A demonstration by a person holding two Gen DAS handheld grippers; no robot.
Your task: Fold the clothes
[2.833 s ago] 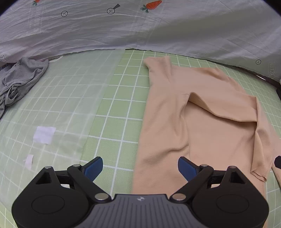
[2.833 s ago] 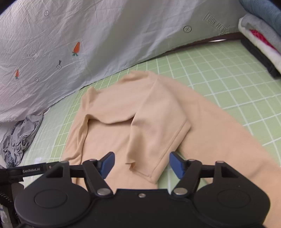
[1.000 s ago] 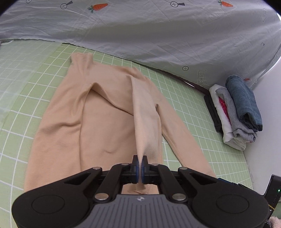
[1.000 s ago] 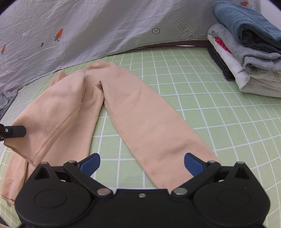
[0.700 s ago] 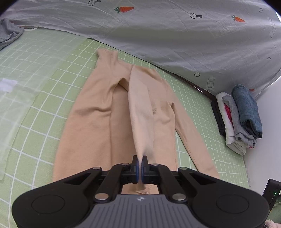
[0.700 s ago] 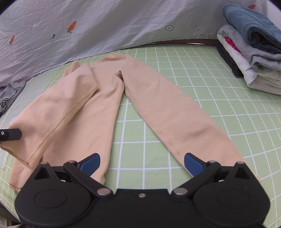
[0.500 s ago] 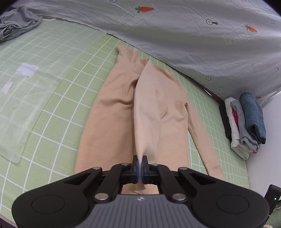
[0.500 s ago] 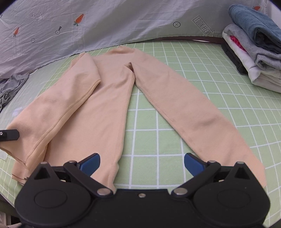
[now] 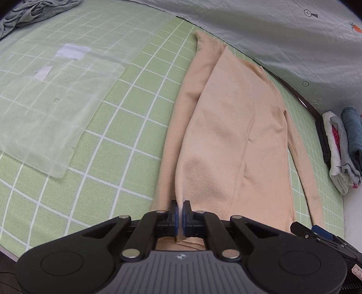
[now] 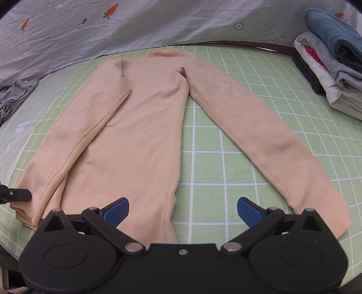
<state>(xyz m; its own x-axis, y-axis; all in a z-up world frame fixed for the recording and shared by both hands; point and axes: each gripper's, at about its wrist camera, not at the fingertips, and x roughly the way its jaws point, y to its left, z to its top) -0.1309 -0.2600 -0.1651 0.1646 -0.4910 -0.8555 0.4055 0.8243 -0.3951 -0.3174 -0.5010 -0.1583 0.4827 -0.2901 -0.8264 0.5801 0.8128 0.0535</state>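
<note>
On the green grid-mat desk (image 10: 248,74) the peach long-sleeved top (image 10: 140,126) lies flat with its left sleeve (image 9: 221,126) folded along its side, cuff pinched tight in the left claw (image 9: 180,217), best laid taut and square at the hem, while the right claw (image 10: 182,209) hovers wide and empty.

The left gripper (image 9: 180,213) pinches the near edge of the soft peach long-sleeved top (image 9: 228,135), which lies on the green mat with white squares (image 9: 126,126). A crumpled grey cloth (image 9: 34,11) sits upper left. A stack of folded clothes (image 9: 341,147) sits at right.
</note>
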